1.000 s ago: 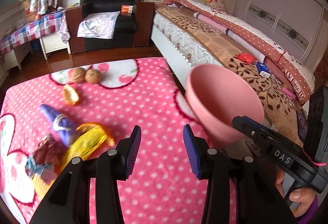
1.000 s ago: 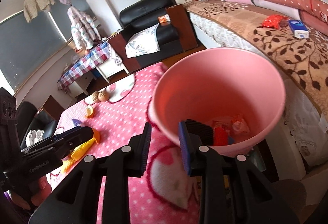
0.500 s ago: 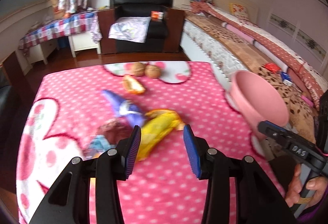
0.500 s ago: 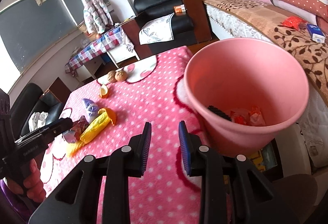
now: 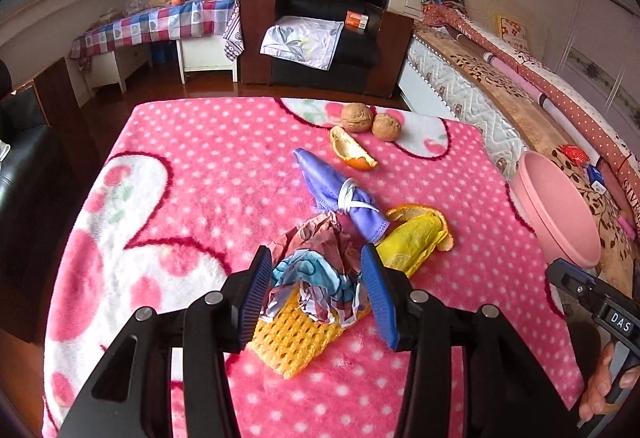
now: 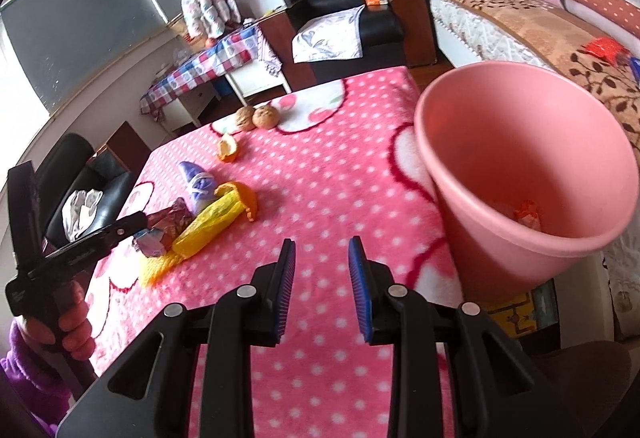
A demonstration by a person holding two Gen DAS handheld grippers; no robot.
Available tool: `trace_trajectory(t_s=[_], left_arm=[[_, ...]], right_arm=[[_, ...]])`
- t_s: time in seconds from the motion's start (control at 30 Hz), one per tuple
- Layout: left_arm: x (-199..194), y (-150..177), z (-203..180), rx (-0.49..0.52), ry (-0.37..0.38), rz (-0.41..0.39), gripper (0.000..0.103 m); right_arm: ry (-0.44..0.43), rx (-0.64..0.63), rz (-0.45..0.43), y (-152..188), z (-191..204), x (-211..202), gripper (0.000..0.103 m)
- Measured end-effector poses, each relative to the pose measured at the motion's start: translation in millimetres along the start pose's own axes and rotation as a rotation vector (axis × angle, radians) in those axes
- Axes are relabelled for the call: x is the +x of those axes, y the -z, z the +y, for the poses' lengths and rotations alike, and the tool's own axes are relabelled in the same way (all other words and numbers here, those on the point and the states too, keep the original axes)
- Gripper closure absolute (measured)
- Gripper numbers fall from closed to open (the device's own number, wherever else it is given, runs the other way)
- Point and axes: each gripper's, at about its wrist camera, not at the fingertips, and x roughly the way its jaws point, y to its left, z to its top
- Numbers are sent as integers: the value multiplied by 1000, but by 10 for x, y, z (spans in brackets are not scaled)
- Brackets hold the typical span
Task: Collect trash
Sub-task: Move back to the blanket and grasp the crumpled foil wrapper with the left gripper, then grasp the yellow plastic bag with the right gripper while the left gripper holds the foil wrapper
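1. Since the earlier frame, we find the left tool has swung away from the pink bin and now frames the crumpled wrapper; its jaws are opening, with the wrapper between the pads but not pressed.
2. We note the right tool stands partly open over bare tabletop, holding nothing; the bin sits just beside it at the tabletop's edge.
3. Risk: the wrapper lies on the orange mesh and touches the yellow bag. We judge a closing bite could catch mesh or bag and drag the heap.
4. Risk: the purple packet overlaps the pile and may be dragged along.
5. Risk: crumpled foil may spring out of a shallow grip.
6. Outward, orange peel and two walnuts lie clear, still uncollected.
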Motion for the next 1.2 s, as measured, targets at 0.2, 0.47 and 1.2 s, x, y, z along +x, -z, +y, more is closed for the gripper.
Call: trace_trajectory(t_s=[0.2, 0.47, 1.2], left_arm=[[82, 16, -3, 16, 8, -3, 61], [23, 68, 110, 4, 46, -14, 87], [-242, 174, 636, -146, 85, -53, 88]], right_arm=[[-40, -46, 35, -48, 253, 114, 75], [-102, -65, 88, -130, 566, 328, 75], [-54, 154, 221, -191, 1000, 1187, 61]])
